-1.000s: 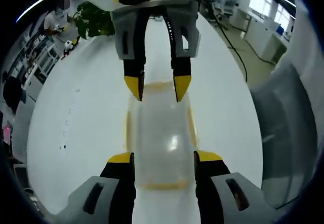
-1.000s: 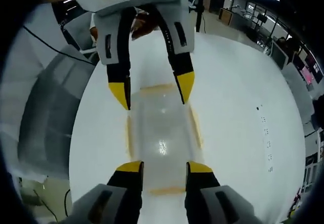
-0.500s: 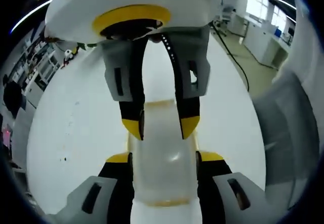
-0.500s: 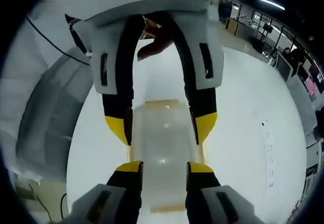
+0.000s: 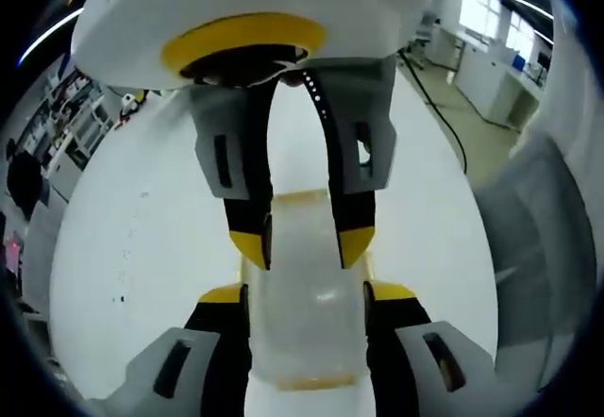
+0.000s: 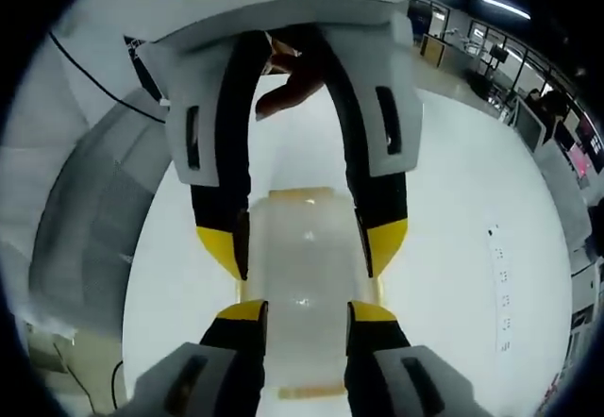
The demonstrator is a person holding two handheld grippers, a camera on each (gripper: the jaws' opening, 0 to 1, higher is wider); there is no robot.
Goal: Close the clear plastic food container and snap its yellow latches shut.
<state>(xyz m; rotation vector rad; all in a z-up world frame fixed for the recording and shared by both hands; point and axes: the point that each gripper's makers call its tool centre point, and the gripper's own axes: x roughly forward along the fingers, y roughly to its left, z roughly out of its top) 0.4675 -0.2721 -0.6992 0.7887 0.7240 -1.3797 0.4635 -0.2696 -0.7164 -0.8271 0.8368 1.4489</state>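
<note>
Both tools closed in on container, lid down.
Left tool (image 5: 306,296) & right tool (image 6: 300,311) now nearer than 1 s ago, jaws wide, straddling clear container (image 5: 304,318) on white worktop (image 5: 142,247); side latches next.

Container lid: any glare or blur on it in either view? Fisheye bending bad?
Left gripper view: a small bright glint on the clear container; the table edge bows strongly. Right gripper view: two small glints on the container lid; the other gripper looms large and slightly soft up close; the background curves at the rim.
</note>
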